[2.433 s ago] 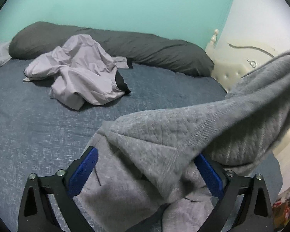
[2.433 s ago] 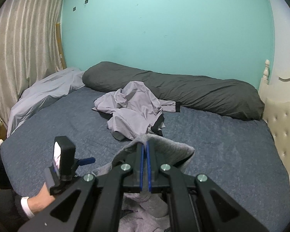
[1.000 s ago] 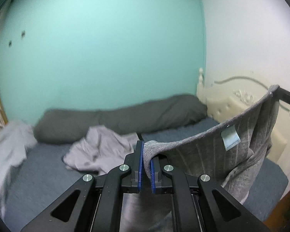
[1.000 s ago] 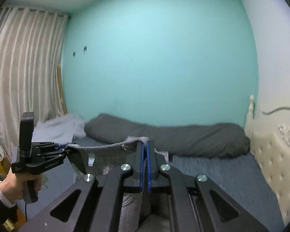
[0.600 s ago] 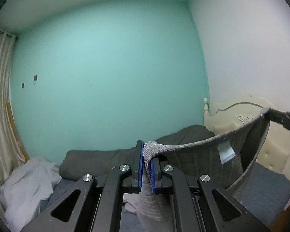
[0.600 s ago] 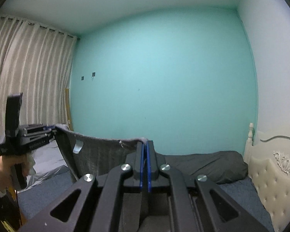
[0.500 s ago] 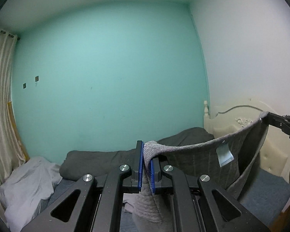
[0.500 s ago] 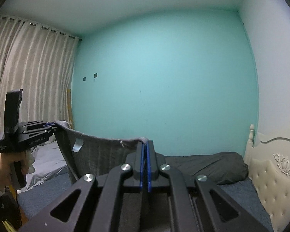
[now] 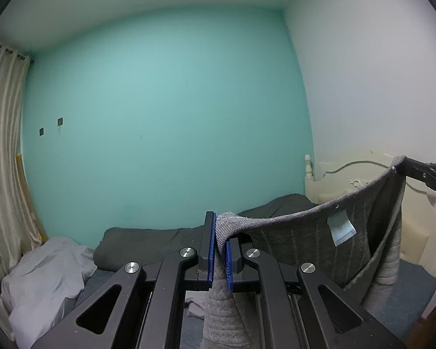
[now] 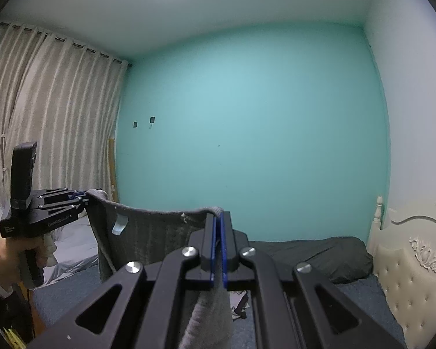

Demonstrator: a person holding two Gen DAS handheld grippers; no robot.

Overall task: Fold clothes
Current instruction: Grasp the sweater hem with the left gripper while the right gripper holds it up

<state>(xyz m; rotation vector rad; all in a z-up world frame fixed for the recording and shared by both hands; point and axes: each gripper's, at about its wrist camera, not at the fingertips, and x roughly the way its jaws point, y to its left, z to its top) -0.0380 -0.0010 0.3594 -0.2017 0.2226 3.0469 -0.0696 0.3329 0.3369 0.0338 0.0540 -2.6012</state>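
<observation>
A grey knit garment (image 9: 305, 232) hangs stretched in the air between my two grippers, high above the bed, with a pale label (image 9: 340, 229) on its inner side. My left gripper (image 9: 220, 226) is shut on one top corner, and cloth drapes down between its blue pads (image 9: 211, 247). My right gripper (image 10: 219, 226) is shut on the other corner. In the right wrist view the garment (image 10: 148, 232) spans over to the left gripper (image 10: 82, 196), held by a hand (image 10: 5, 250). In the left wrist view the right gripper's tip (image 9: 404, 164) pinches the far corner.
Below lies a bed with a blue-grey cover (image 10: 363, 293), a long dark bolster (image 10: 314, 256) along the turquoise wall, and a pale crumpled quilt (image 9: 43, 270) at the left. A cream tufted headboard (image 10: 412, 279) stands right. Striped curtains (image 10: 43, 116) hang on the left.
Both grippers rose with the grey garment, lifting it off the bed and stretching it between them. The views tilted up from the bed toward wall and ceiling; the last half second changed little.
</observation>
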